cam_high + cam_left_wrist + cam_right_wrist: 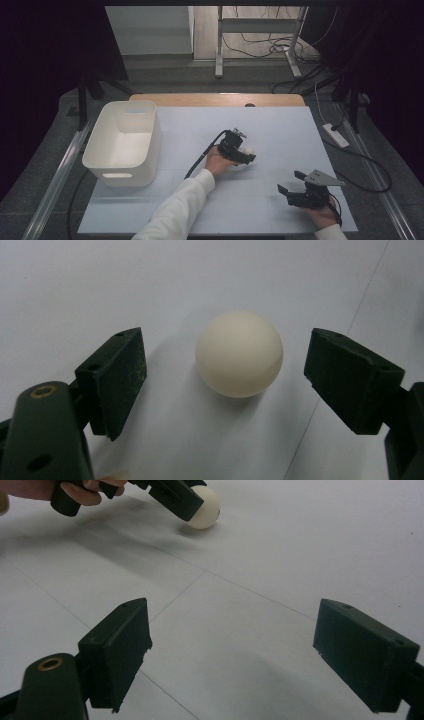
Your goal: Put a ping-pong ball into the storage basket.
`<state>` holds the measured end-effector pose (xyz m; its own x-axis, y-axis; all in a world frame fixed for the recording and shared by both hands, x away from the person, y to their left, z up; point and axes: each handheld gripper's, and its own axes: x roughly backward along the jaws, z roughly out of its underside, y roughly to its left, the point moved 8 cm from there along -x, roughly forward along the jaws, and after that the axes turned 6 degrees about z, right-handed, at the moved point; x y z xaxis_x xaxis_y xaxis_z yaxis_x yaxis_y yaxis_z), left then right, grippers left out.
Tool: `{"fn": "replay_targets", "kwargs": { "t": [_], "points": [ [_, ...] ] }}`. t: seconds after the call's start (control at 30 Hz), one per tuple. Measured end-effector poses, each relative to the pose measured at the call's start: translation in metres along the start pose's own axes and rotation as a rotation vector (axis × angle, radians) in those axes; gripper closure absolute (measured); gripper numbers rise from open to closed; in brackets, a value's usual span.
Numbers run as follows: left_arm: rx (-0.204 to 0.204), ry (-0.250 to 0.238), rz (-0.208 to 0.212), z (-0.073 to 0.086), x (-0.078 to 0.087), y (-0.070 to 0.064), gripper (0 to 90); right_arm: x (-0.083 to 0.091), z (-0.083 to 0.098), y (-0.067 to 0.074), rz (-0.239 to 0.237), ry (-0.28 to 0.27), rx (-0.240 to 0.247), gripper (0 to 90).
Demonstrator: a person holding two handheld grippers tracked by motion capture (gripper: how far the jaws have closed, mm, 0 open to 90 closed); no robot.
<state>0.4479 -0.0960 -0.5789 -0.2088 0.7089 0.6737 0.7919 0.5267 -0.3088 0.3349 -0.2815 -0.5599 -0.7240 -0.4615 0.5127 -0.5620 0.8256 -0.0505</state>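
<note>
Ball lies on the sheet, between the spread jaws of the left gripper, not yet gripped. Right gripper rests apart, released. Bin looks empty, so probably nothing is done yet.
</note>
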Motion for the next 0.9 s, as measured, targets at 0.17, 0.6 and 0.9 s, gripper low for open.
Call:
{"fn": "replay_targets", "kwargs": {
  "t": [0.17,0.6,0.9],
  "points": [
    [-0.007,0.003,0.020,0.000,-0.002,0.000,23.4,0.000,0.000,0.000,0.001,0.001,0.000,15.2],
    [-0.021,-0.002,0.046,-0.001,0.000,-0.003,50.9,0.001,0.001,-0.001,0.003,0.004,-0.004,15.2],
    [-0.031,-0.012,0.058,-0.003,0.009,-0.007,51.1,0.001,0.001,-0.002,0.007,0.000,-0.007,15.3]
  ]
}}
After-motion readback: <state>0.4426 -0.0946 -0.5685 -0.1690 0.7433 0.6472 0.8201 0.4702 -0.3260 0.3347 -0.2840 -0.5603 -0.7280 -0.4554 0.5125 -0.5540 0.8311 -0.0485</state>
